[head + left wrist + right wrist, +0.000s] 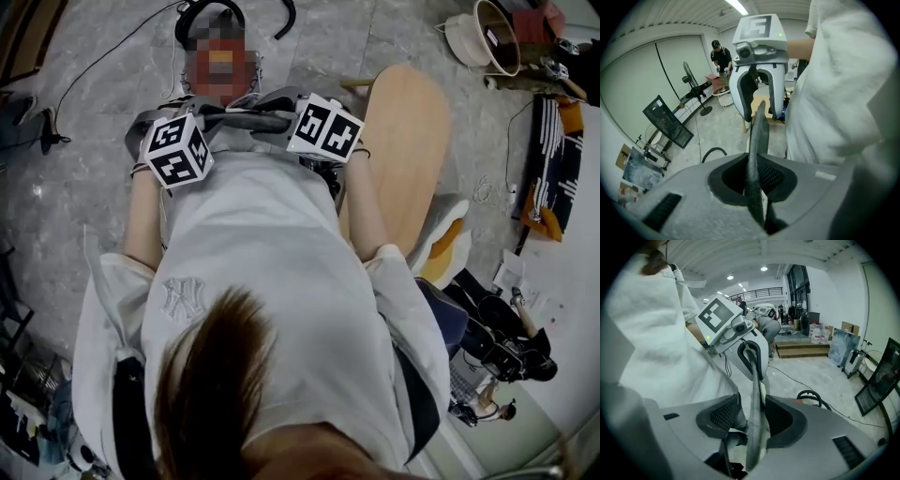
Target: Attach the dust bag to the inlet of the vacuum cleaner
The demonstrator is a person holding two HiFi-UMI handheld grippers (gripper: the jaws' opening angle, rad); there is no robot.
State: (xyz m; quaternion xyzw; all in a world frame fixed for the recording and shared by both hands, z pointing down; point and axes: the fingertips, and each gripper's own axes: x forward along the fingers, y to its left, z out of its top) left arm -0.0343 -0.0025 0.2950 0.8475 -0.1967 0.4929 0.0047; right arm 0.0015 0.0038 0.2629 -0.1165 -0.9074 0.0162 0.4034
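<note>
My left gripper (754,171): clenched on the thin dark-grey fabric dust bag (757,133) | my right gripper (752,413): jaws wide, bag's other edge between them, unpinched | bag: spans edge-on between both grippers, just ahead of my white shirt (281,262) | beyond: pale stone floor (94,112)

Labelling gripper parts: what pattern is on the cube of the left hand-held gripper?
Black square markers on white; the cube shows best in the head view.
</note>
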